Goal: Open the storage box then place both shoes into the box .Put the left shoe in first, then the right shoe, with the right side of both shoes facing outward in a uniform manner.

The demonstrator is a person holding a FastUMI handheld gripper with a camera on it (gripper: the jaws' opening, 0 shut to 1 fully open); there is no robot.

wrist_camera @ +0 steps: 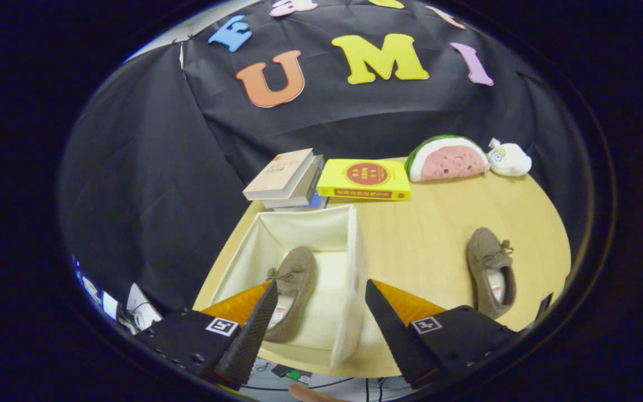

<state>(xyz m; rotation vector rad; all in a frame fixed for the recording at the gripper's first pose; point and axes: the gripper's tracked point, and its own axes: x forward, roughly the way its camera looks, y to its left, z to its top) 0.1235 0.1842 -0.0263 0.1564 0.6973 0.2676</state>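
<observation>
The gripper (319,287) is hanging spread wide and empty above the box (355,262). One shoe (297,273) is lying inside the box; the other shoe (486,262) is sitting on the table (427,234), well right.

Table (438,223): box (349,268), shoe (490,271), books (288,177)

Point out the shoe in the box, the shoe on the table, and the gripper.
shoe in the box (294,279): gripper view, upper.
shoe on the table (486,262): gripper view, upper.
gripper (318,293): gripper view, between open fingertips.
</observation>
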